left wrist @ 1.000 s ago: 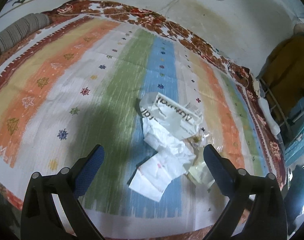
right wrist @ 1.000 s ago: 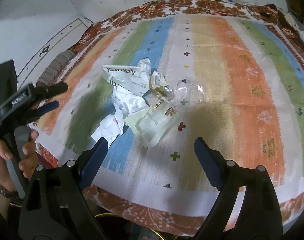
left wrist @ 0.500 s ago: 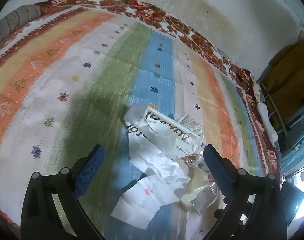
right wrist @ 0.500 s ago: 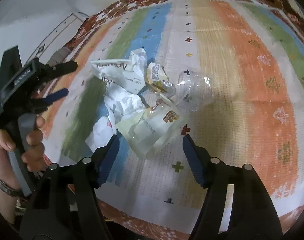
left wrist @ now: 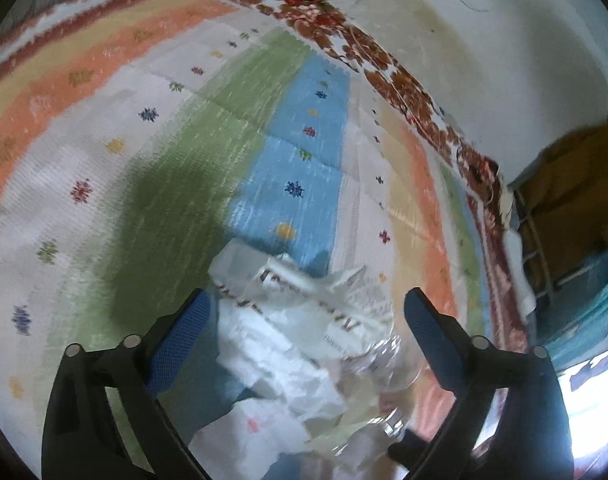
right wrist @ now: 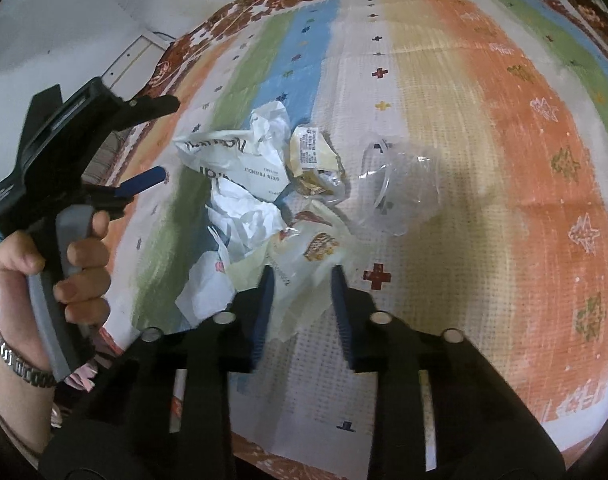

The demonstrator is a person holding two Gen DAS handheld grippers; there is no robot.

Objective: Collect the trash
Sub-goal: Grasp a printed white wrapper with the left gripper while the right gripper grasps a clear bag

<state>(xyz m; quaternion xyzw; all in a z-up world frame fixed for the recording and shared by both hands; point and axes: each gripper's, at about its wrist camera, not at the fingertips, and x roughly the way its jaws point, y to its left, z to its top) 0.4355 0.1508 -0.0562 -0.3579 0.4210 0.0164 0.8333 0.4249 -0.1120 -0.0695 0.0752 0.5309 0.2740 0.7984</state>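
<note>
Home bedrm: striped bedspread.

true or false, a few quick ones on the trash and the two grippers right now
1. The right gripper has its fingers on either side of the pale yellow wrapper. True.
2. The left gripper is shut on a paper. False: its jaws stand wide apart over the pile.
3. The clear plastic cup lies on its side on the cloth. True.
4. The cup lies left of the crumpled white paper in the right wrist view. False: it lies to the right of it.
5. The white printed bag lies beyond the white paper, farther from the right gripper. True.
</note>
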